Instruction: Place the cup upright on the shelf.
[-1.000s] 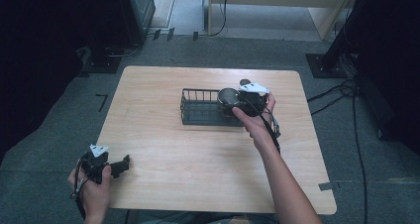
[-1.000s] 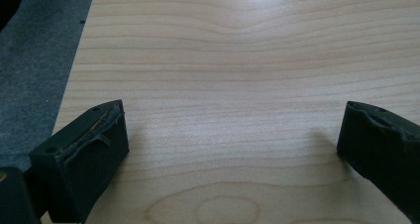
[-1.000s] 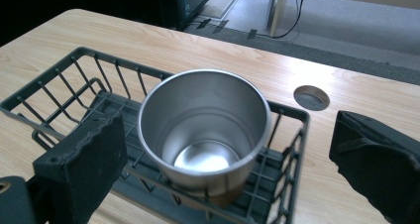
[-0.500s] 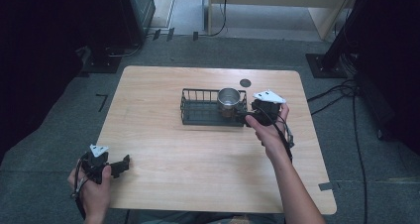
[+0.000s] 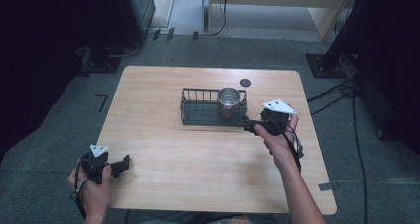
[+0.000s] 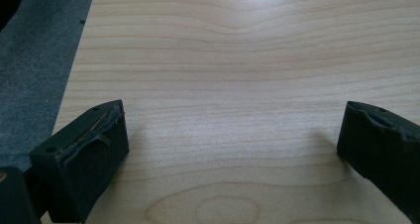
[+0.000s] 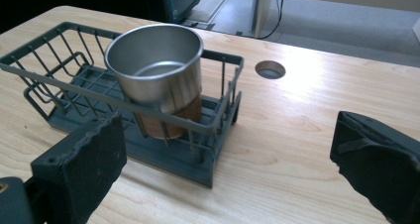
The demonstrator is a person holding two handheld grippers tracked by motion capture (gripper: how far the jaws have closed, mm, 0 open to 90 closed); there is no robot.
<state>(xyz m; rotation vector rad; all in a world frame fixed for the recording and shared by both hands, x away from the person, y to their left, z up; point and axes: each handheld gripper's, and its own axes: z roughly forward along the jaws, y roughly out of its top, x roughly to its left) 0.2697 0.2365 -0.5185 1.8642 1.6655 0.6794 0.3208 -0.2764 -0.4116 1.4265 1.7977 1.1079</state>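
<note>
progress: looks mostly done; cup (image 7: 157, 75) sits upright in rack (image 7: 59, 68), at its right end; nothing visibly left but pulling clear
cup location: inside rack, against the end wall, mid-counter; seen also from above (image 5: 229, 101)
right tongs (image 5: 251, 127): wide open, empty, just beside rack's right end, apart from cup; jaws flank bare wood in right gripper view (image 7: 228, 159)
left tongs (image 5: 121, 165): wide open, empty, parked near counter's near-left corner, well apart from rack; bare wood between jaws (image 6: 230, 144)
cup material: brushed metal, straight cylinder, rolled rim, open top, apparently empty; brownish band at the base, probably wood reflection, can't confirm
rack: dark grey-green coated wire, rectangular, vertical bars under a top rail, slatted floor; otherwise empty (image 5: 204, 109)
counter (image 5: 158, 110): pale wood-grain laminate, rounded corners, round cable hole (image 5: 245, 83) behind rack
pads: black, blocky, worn ragged edges (image 7: 81, 157)
risk: open jaw close to rack end, could nudge it on retreat
</note>
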